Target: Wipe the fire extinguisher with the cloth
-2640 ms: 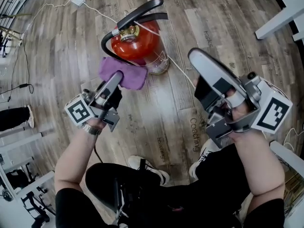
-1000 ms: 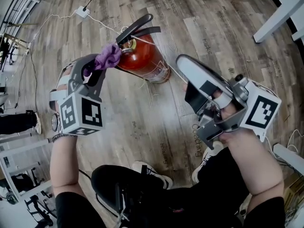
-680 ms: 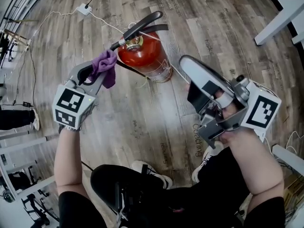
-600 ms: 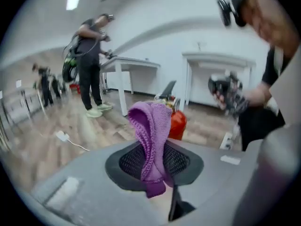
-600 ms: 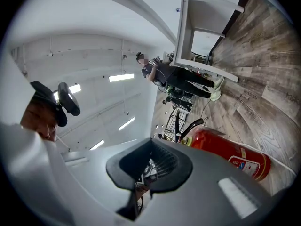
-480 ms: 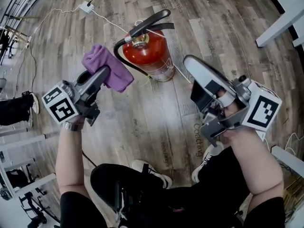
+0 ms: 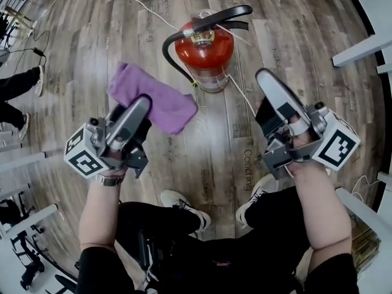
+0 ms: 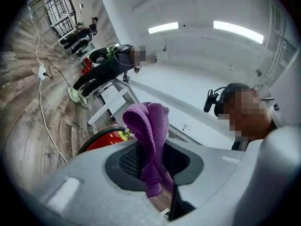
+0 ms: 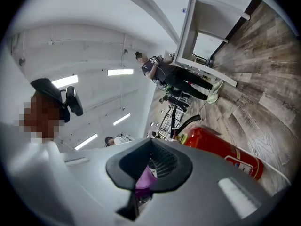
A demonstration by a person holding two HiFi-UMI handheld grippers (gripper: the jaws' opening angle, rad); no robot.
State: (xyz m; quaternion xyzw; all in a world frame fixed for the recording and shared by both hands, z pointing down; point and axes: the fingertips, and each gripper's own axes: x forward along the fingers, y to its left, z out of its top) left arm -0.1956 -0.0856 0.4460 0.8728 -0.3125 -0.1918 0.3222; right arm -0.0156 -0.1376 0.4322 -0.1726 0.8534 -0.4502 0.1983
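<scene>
One fire extinguisher (image 7: 207, 54) stands upright on the wooden floor (image 7: 211, 146), with the cloth (image 7: 162, 106) held beside it.
Its long axis is vertical, top toward the head camera. The black lever (image 7: 223, 17) points to that view's right and the hose (image 7: 168, 51) loops off its left. The purple cloth sits just beside it, pinched between the left gripper's (image 7: 142, 105) fingers. The right gripper (image 7: 265, 78), near the cylinder's right, has its fingers pressed together and empty.
</scene>
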